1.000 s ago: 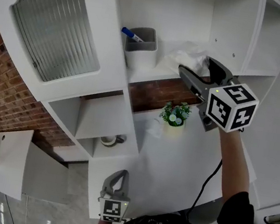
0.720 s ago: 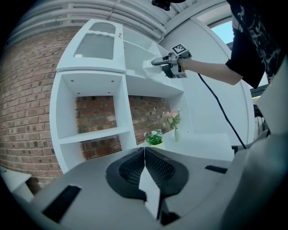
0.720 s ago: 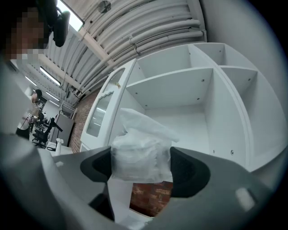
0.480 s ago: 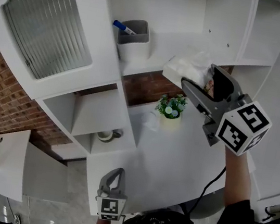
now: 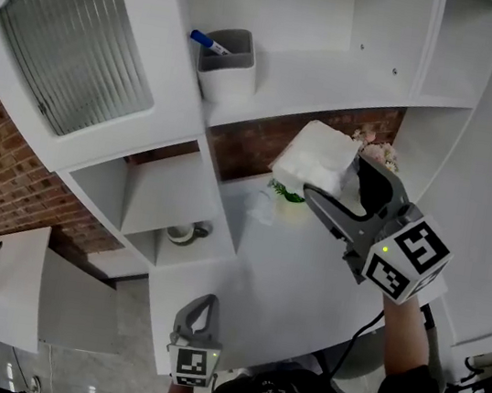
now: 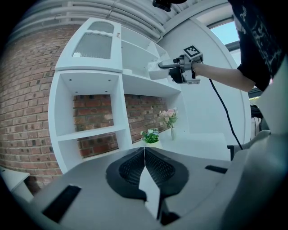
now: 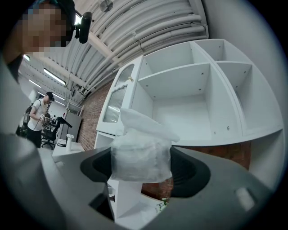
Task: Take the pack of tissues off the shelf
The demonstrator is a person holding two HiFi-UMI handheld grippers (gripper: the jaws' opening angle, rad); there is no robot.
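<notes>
The pack of tissues (image 5: 317,159) is a white soft plastic-wrapped pack, held in the air in front of the white shelf unit (image 5: 330,75), clear of the shelf board. My right gripper (image 5: 330,178) is shut on it; in the right gripper view the pack of tissues (image 7: 141,153) fills the gap between the two pads. In the left gripper view the same pack of tissues (image 6: 155,72) shows far off with the right gripper (image 6: 163,68) on it. My left gripper (image 5: 202,315) sits low by the table's near edge, jaws together with nothing between them (image 6: 144,158).
A grey cup (image 5: 227,63) with a blue pen stands on the shelf, left of where the pack was. A small green potted plant (image 5: 282,190) and a vase of pink flowers (image 5: 378,152) stand on the white table (image 5: 306,284) below. A ribbed glass cabinet door (image 5: 71,43) hangs open at the left.
My right gripper has drawn the pack of tissues off the shelf, out and downward toward me. The left gripper has stayed where it was.
</notes>
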